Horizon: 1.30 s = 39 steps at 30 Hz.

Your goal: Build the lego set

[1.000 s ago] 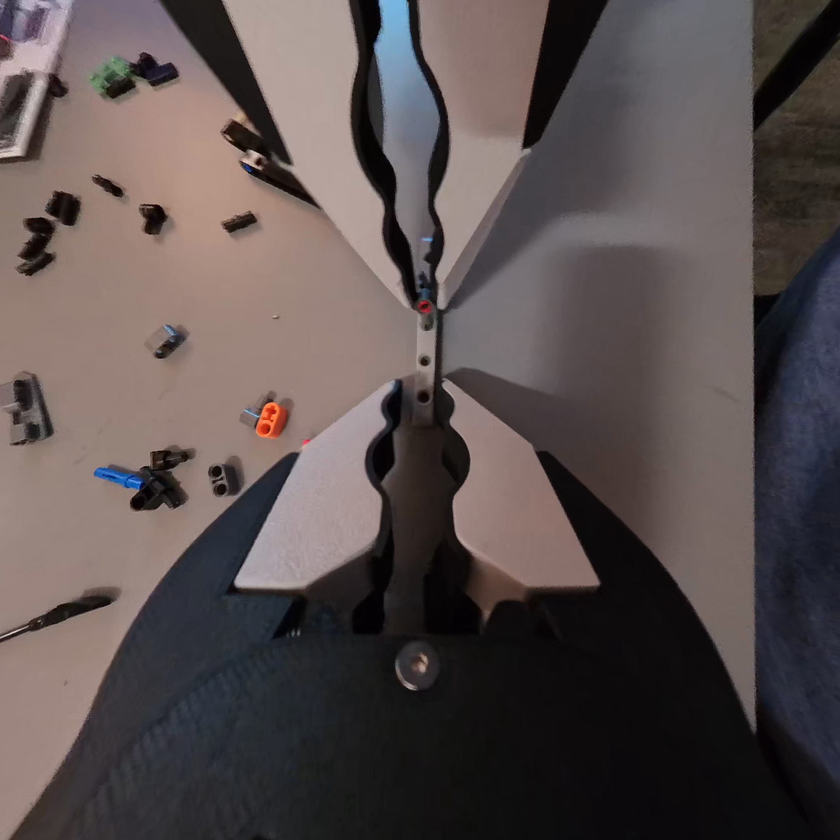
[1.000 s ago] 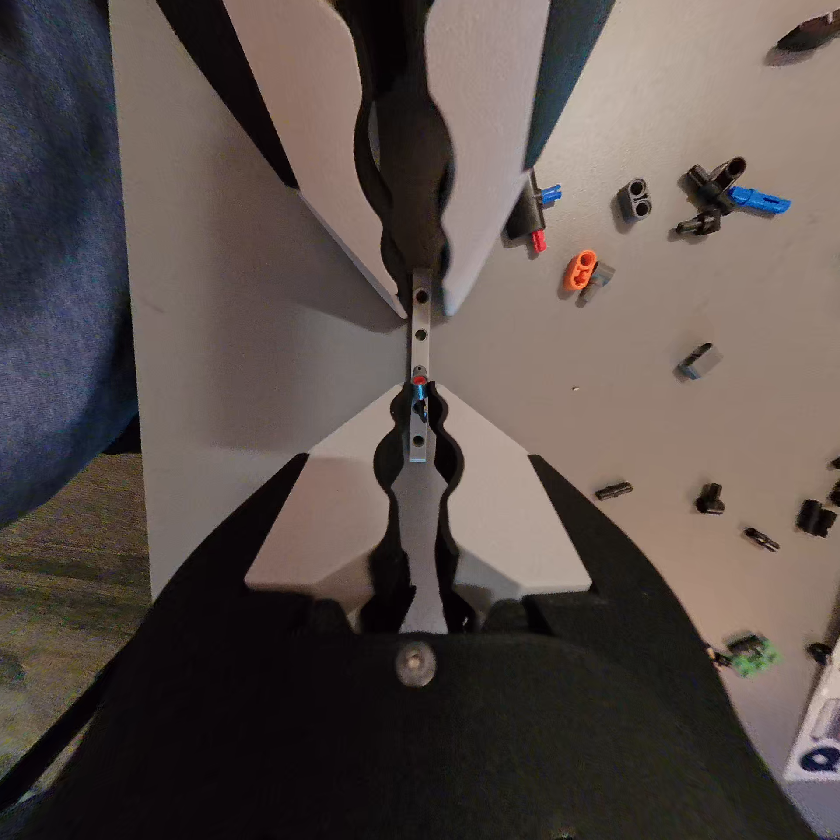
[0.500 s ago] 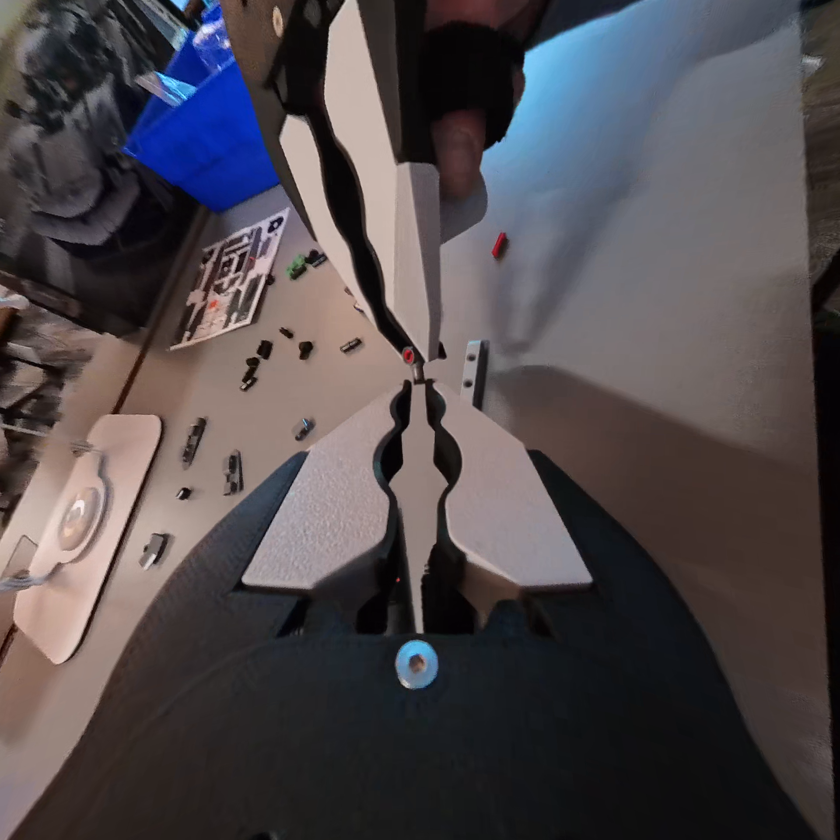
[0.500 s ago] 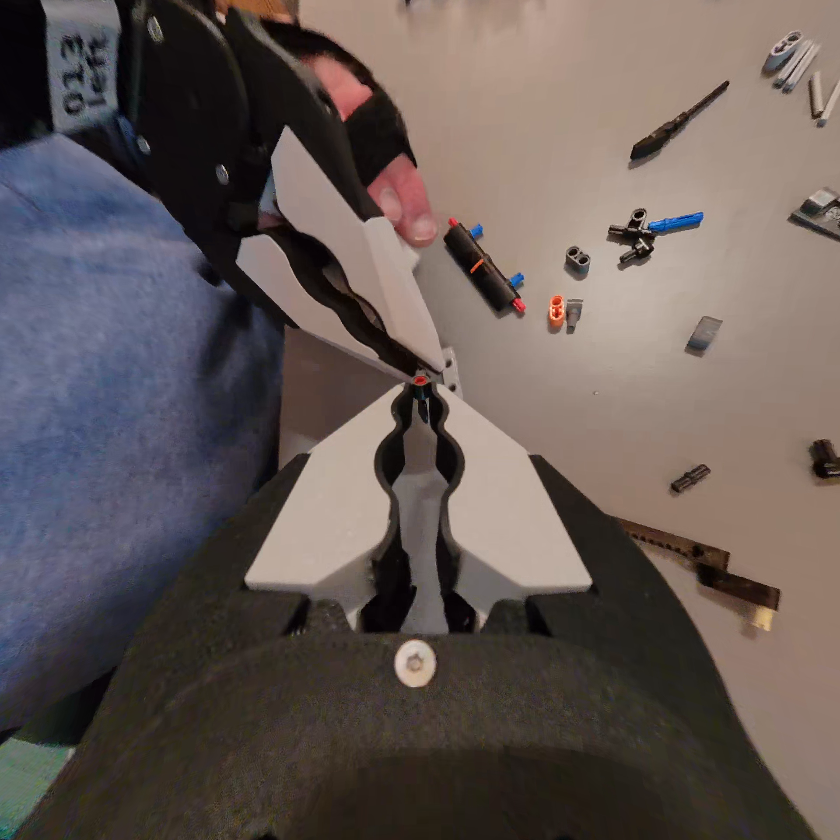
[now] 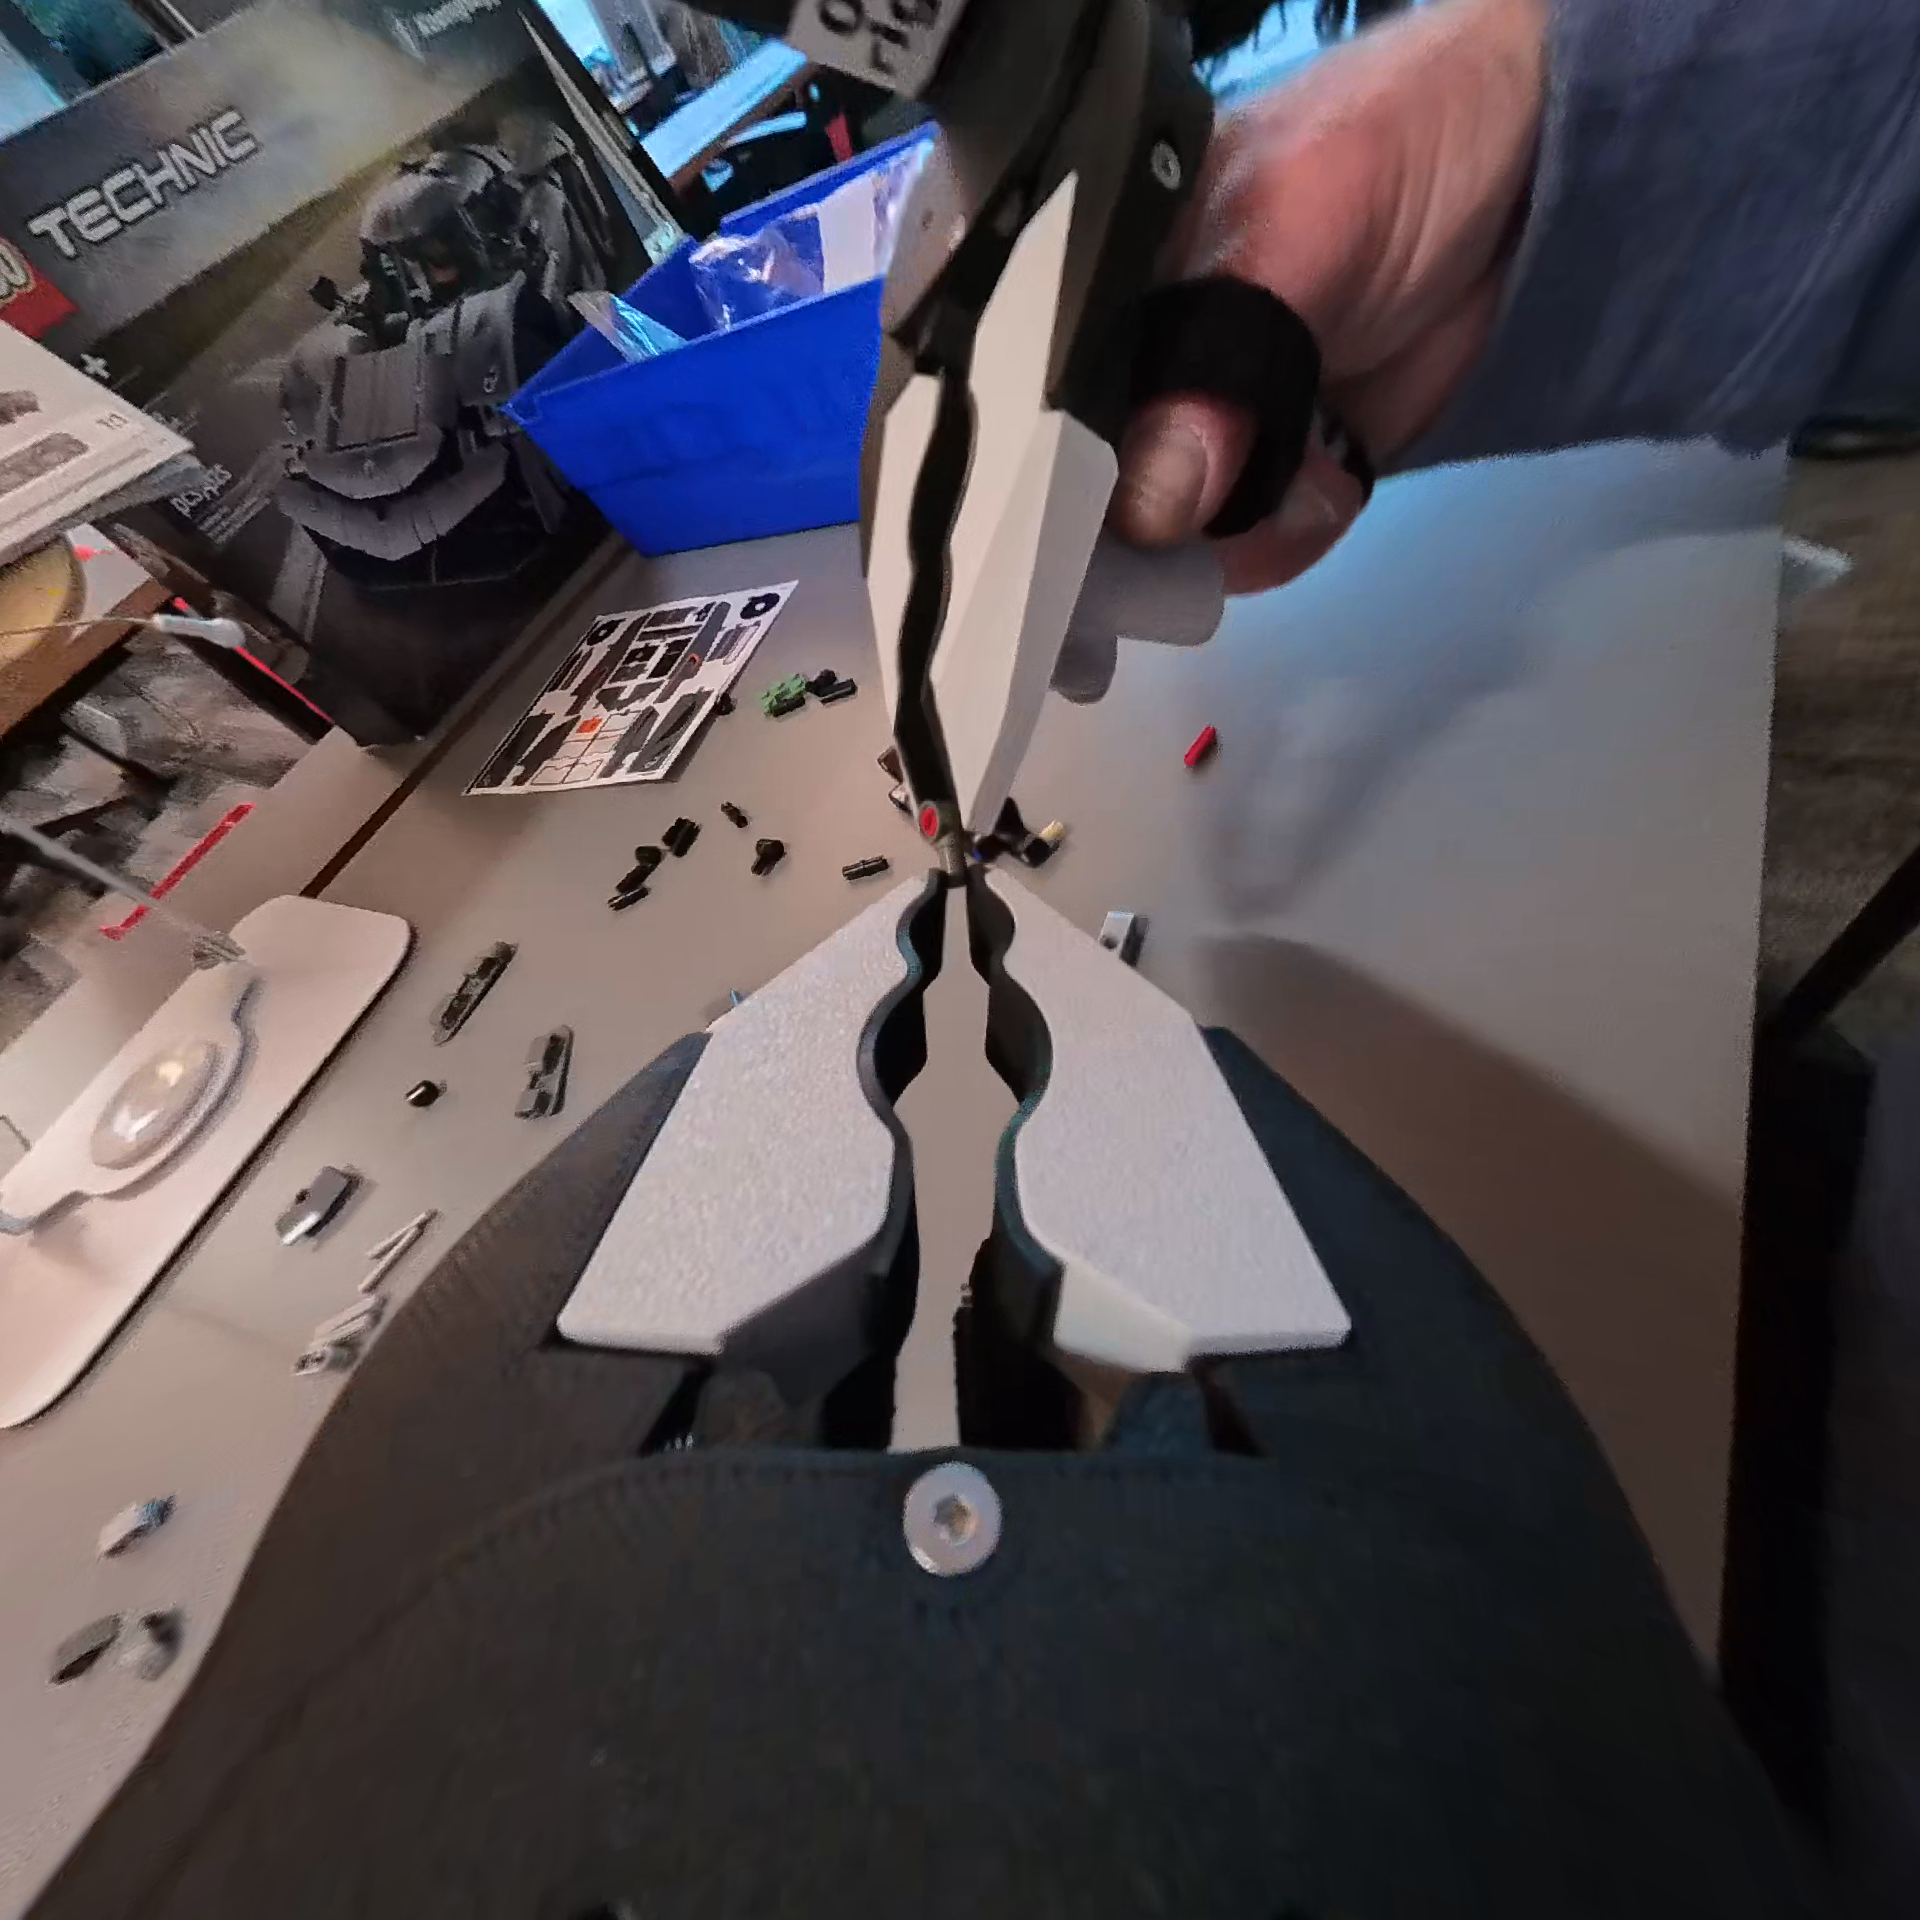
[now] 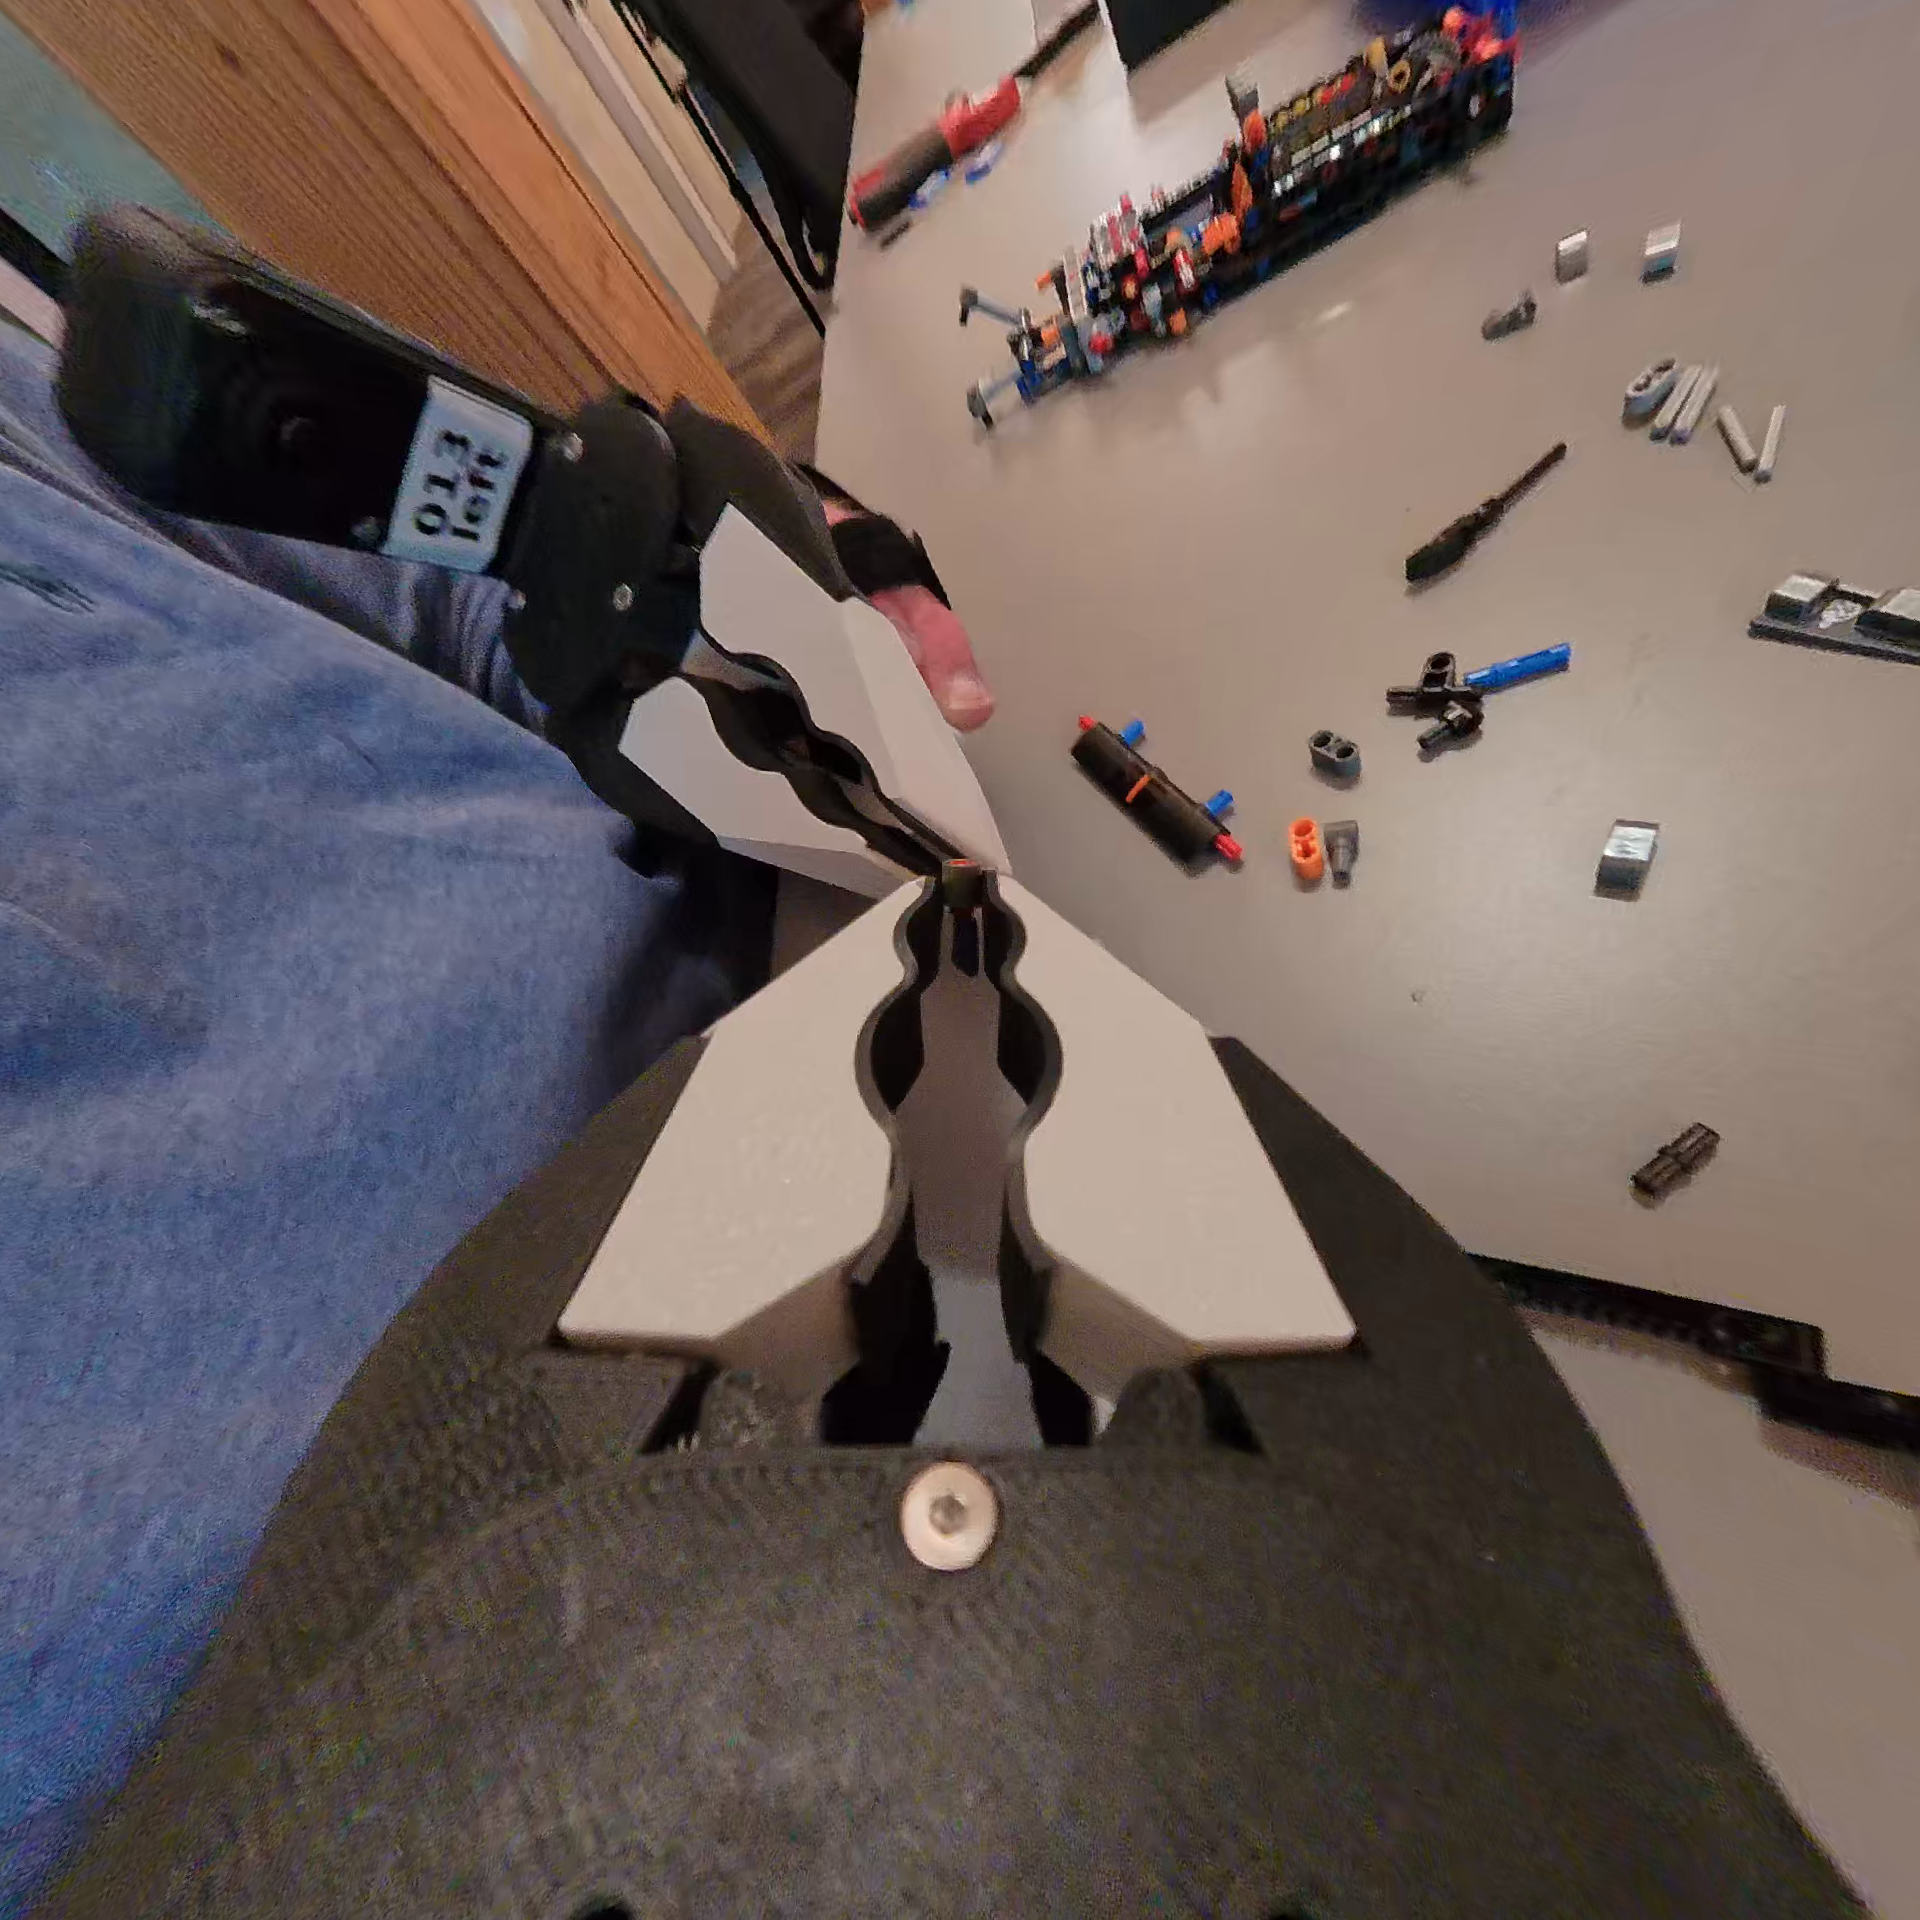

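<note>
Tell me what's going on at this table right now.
A person is building a Lego set with a handheld claw in each hand. The left claw and right claw meet tip to tip, both shut on a small grey piece with a red pin held above the table. Loose parts lie scattered around.

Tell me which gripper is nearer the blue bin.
Right. The right gripper points down from the blue bin side of the table. The left gripper reaches in from the near side, farther back. Their tips meet on a small lego piece.
</note>
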Available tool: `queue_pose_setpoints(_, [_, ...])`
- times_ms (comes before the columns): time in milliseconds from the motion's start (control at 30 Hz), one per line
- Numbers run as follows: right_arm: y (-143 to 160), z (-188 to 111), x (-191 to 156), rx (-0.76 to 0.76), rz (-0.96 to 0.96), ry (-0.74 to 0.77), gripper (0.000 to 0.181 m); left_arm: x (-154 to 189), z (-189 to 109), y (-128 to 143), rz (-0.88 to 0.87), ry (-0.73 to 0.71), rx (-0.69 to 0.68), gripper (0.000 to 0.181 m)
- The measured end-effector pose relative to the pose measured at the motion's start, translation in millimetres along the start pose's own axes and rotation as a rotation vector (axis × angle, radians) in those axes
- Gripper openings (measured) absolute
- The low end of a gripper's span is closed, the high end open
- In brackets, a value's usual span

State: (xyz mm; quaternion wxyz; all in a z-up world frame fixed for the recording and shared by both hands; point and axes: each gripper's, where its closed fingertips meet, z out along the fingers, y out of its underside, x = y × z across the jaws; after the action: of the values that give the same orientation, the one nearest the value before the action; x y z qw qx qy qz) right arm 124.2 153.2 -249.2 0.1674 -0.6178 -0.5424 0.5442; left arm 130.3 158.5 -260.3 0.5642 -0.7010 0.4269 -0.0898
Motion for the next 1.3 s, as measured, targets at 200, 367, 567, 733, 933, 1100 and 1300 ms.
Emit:
queue_pose_setpoints(200, [-10, -3, -7, 0.091, 0.053, -0.06, 0.004, -3, -5, -10, -0.065, -0.025, 0.053, 0.002])
queue_pose_setpoints(367, [-11, -3, -7, 0.104, 0.085, -0.071, 0.004, -4, -5, -11, -0.028, -0.07, 0.048, 0.002])
queue_pose_setpoints(567, [10, -1, 8, -0.054, -0.041, 0.068, 0.004, -2, -2, 10, -0.073, -0.046, -0.017, 0.01])
queue_pose_setpoints(733, [46, 4, 30, -0.352, -0.268, 0.223, 0.004, 13, 2, 61, -0.203, 0.141, -0.269, 0.014])
queue_pose_setpoints(933, [59, 15, 33, -0.488, -0.416, 0.239, 0.004, 12, 12, 73, -0.327, 0.156, -0.308, 0.011])
queue_pose_setpoints(1100, [65, 21, 36, -0.539, -0.456, 0.241, 0.004, 13, 14, 76, -0.322, 0.171, -0.332, 0.008])
queue_pose_setpoints(1300, [68, 25, 40, -0.541, -0.459, 0.241, 0.004, 15, 14, 78, -0.306, 0.172, -0.345, 0.005])
